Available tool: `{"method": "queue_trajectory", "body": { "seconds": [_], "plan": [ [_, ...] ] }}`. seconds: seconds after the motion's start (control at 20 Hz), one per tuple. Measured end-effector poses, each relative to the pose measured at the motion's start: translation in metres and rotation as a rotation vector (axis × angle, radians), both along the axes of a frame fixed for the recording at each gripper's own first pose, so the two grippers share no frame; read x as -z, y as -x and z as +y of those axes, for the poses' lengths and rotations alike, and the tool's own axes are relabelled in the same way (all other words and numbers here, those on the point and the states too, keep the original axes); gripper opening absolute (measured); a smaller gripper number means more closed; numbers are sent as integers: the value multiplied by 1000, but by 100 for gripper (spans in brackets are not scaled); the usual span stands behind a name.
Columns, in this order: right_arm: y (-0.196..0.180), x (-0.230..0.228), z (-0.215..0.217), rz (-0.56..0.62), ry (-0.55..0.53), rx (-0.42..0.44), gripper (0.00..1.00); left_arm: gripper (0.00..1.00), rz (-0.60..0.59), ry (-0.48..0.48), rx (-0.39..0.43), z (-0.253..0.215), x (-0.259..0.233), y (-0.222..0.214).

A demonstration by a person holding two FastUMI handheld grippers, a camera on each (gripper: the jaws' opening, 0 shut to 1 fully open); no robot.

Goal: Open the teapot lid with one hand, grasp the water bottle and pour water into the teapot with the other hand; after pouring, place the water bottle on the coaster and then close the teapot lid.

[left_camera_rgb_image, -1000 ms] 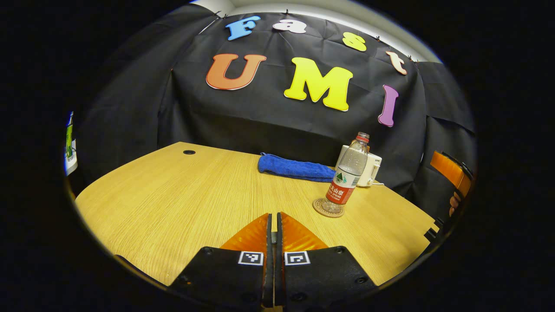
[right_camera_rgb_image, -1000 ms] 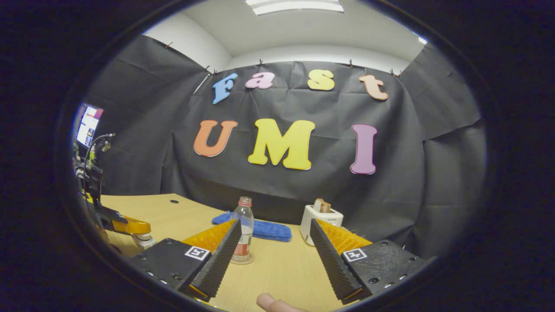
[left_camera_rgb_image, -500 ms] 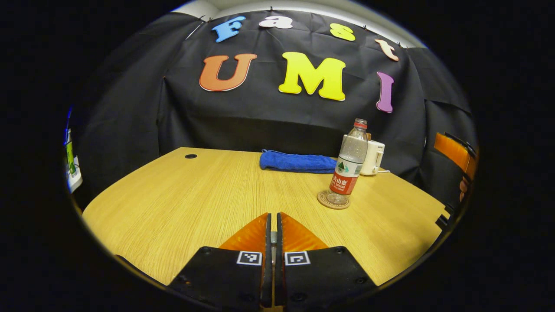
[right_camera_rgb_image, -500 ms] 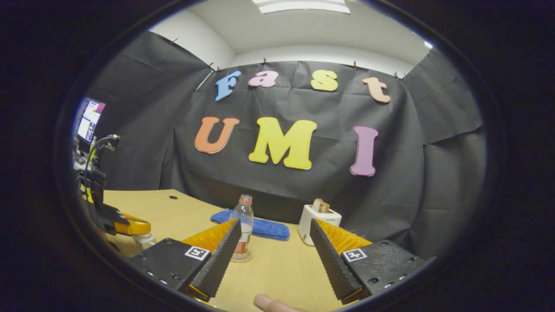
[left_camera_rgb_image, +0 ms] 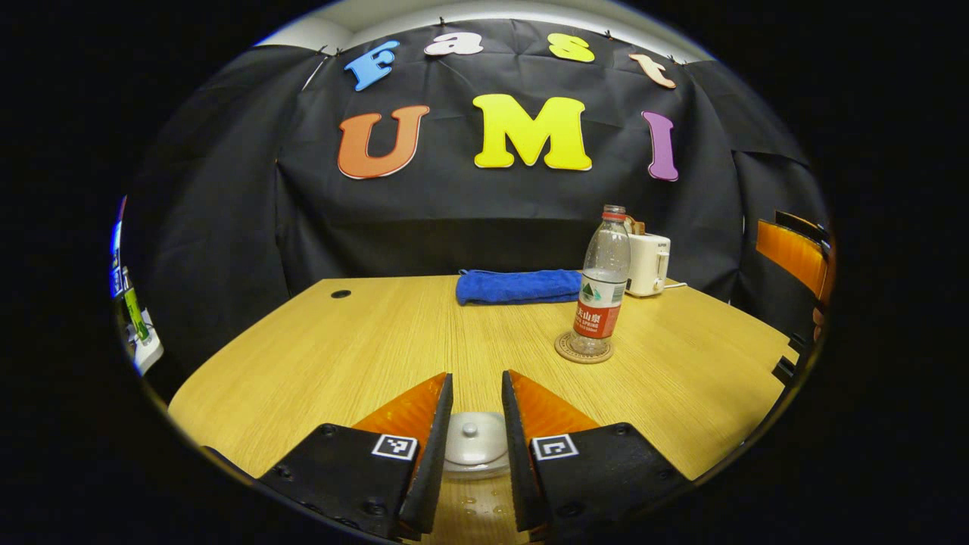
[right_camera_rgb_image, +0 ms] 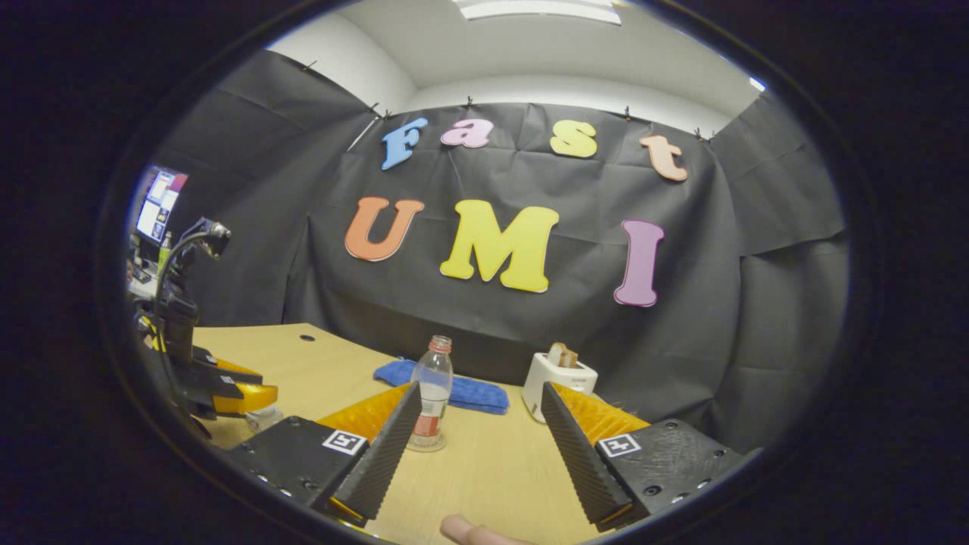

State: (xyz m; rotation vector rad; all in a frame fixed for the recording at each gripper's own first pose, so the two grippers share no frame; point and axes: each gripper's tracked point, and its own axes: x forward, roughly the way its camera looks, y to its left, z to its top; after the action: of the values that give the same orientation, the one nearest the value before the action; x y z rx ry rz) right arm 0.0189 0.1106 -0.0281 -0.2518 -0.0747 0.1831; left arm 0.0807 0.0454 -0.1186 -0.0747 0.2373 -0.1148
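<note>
Half a second on, the left gripper (left_camera_rgb_image: 475, 454) has parted its fingers, which were pressed together before, and now stands a little open above the teapot lid (left_camera_rgb_image: 475, 443), its knob between the fingers with neither touching it. Seated on the teapot (right_camera_rgb_image: 263, 415), the lid is back in place. Farther along the wooden table (left_camera_rgb_image: 363, 348), the water bottle (left_camera_rgb_image: 602, 284) stands upright on its round coaster (left_camera_rgb_image: 583, 353), with a folded blue towel (left_camera_rgb_image: 518, 286) and a white toaster (left_camera_rgb_image: 649, 263) behind. From the right gripper view, the right gripper (right_camera_rgb_image: 478, 446) hovers wide open and empty, well short of the bottle.
</note>
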Motion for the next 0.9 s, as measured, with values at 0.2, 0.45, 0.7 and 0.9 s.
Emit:
{"method": "queue_trajectory", "body": {
  "seconds": [0.2, 0.45, 0.7, 0.9],
  "plan": [
    [15, 2, -5, 54, -1, 10, 95, 60, -48, -11, -23, 2, -34, 17],
    [33, -12, -27, 72, -58, 36, 95, 82, -78, 17, -20, -7, -73, 48],
    [39, -20, -50, 66, -90, 92, 97, 83, -105, 28, -64, 0, -97, 75],
    [38, -14, -47, 94, -100, 90, 95, 83, -141, 21, -85, 4, -111, 85]
  ]
}}
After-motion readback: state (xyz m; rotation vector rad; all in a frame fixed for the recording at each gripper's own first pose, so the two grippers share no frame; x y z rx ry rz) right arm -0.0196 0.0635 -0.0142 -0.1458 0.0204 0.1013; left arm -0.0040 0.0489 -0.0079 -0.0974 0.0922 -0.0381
